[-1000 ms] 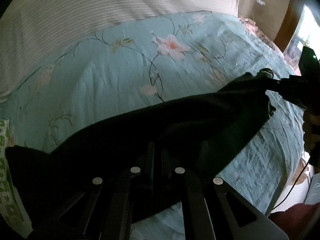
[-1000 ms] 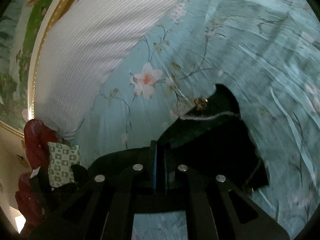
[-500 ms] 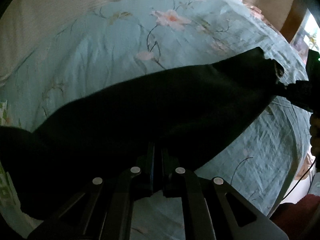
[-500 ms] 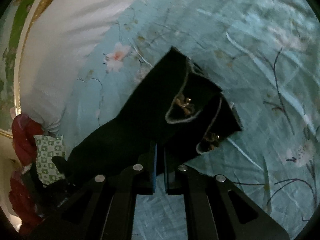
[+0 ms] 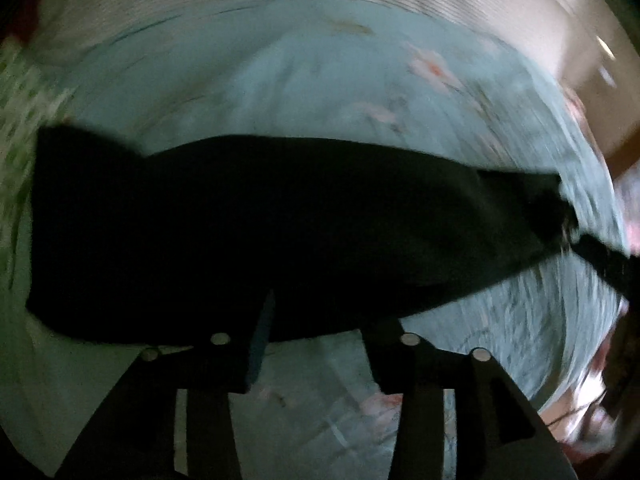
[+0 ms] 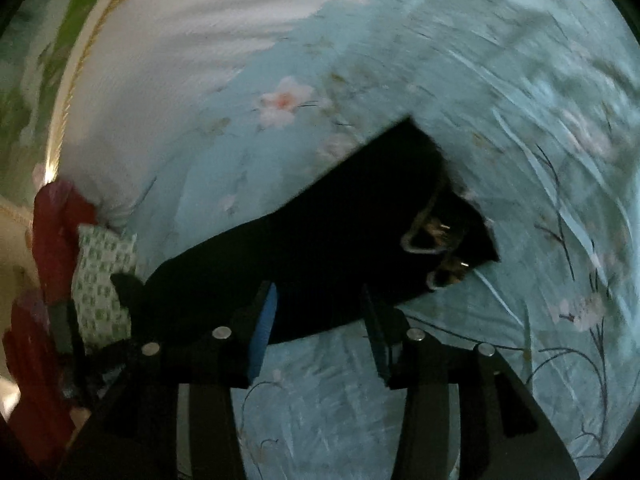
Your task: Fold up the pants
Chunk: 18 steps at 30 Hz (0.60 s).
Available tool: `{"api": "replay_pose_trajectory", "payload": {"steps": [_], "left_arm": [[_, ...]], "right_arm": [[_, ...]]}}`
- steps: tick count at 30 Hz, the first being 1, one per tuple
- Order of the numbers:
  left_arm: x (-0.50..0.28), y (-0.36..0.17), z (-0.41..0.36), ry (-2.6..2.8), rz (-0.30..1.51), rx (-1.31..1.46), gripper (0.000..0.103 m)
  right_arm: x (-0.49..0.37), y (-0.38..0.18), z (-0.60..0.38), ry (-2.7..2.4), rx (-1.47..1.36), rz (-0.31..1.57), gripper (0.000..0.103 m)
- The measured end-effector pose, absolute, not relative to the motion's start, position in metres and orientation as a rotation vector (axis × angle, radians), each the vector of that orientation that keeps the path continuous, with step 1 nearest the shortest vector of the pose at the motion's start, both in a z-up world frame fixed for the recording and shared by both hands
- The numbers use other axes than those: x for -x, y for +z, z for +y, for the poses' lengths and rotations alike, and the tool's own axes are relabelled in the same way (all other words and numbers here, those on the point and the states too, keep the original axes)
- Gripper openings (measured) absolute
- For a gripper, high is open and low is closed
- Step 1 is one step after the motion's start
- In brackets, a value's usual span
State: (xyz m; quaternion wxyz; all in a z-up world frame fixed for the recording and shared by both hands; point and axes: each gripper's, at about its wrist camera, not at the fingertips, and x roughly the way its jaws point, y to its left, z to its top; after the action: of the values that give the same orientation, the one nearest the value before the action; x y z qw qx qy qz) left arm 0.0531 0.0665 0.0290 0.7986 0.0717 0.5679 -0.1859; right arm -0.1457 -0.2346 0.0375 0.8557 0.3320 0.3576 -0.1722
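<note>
The black pants (image 5: 280,232) lie flat across the teal flowered bedspread (image 5: 280,80), stretched from left to right. In the right wrist view the pants (image 6: 320,248) show their waistband end with a pale trim and gold buckles (image 6: 436,232). My left gripper (image 5: 320,320) is open, its fingers just at the pants' near edge, holding nothing. My right gripper (image 6: 320,312) is open too, over the near edge of the pants, empty. The right gripper's dark body (image 5: 608,264) shows at the right end of the pants in the left wrist view.
A white striped sheet (image 5: 200,4) covers the far part of the bed. A green-and-white checked cloth (image 6: 104,276) and red fabric (image 6: 52,240) lie at the left end. The bedspread (image 6: 500,120) spreads wide to the right. The bed edge falls away at lower right (image 5: 576,412).
Both grippers have opened and let go of the pants. The pants, held up and stretched before, now lie flat on the bedspread. Both views are blurred by motion.
</note>
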Motion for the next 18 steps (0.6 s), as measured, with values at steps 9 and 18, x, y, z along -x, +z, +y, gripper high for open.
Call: {"api": "replay_pose_trajectory", "payload": {"steps": [9, 18], "left_arm": [[-0.098, 0.051, 0.130, -0.117, 1.281, 0.052, 0.073], [-0.174, 0.064, 0.151, 0.094, 1.340, 0.044, 0.077]], "right_arm": [[0.088, 0.050, -0.178, -0.130, -0.495, 0.815, 0.045], [0.019, 0.045, -0.089, 0.174, -0.218, 0.887, 0.045]]}}
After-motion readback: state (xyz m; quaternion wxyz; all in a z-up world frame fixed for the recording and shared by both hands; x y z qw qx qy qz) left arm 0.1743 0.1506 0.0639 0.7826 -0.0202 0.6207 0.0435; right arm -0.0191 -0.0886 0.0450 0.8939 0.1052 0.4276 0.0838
